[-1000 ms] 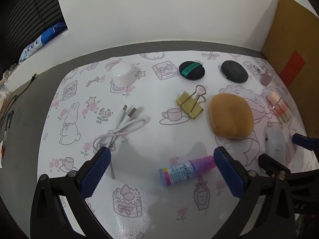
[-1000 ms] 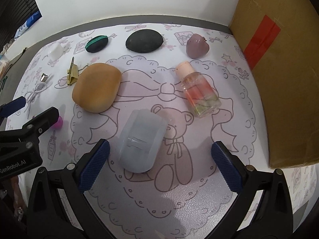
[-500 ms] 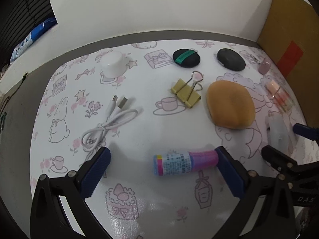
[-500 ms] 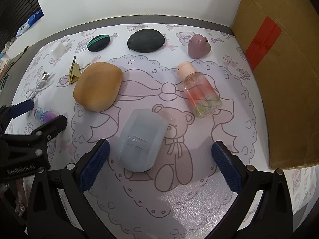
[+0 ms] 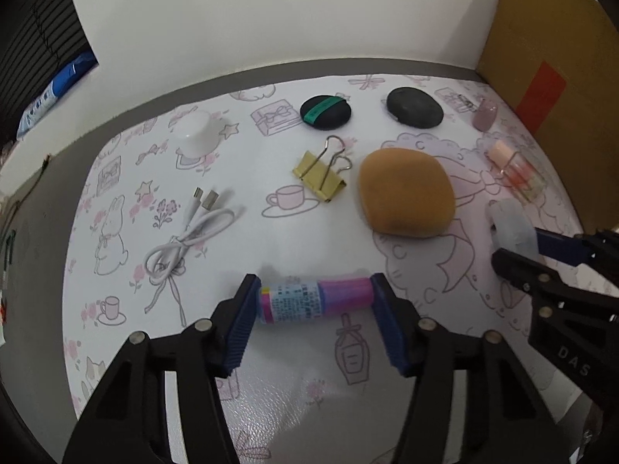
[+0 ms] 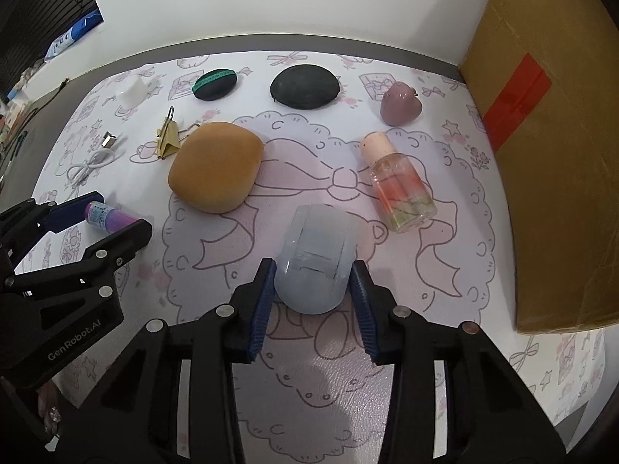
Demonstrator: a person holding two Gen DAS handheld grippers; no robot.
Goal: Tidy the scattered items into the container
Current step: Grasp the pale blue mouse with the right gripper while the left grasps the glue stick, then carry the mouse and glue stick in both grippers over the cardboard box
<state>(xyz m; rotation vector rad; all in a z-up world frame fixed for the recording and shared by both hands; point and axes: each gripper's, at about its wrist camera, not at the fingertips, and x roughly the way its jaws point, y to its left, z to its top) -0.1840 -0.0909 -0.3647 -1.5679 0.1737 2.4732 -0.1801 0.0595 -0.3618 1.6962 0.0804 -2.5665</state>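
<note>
A purple and pink tube point(image 5: 309, 303) lies crosswise on the patterned mat. My left gripper point(image 5: 315, 301) has its jaws closing, and both blue pads touch the tube's ends. A pale blue plastic case point(image 6: 315, 255) lies near the mat's middle. The jaws of my right gripper point(image 6: 312, 282) are closing too, their pads against the case's two sides. The cardboard box point(image 6: 549, 154) stands at the right edge. In the left wrist view the right gripper point(image 5: 518, 247) shows at the far right, with the case point(image 5: 510, 224) in it.
Spread over the mat are an orange sponge point(image 5: 406, 193), a gold binder clip point(image 5: 319, 176), a white cable point(image 5: 189, 236), a white cap point(image 5: 195, 135), two black puffs point(image 5: 325, 112) point(image 5: 414, 107), a mauve heart-shaped piece point(image 6: 400, 104) and a pink-capped bottle point(image 6: 402, 189).
Both pairs of jaws came in from wide open. The left pair now touches the tube's ends, the right pair the blue case's sides. The tube sat just beyond the left fingertips before.
</note>
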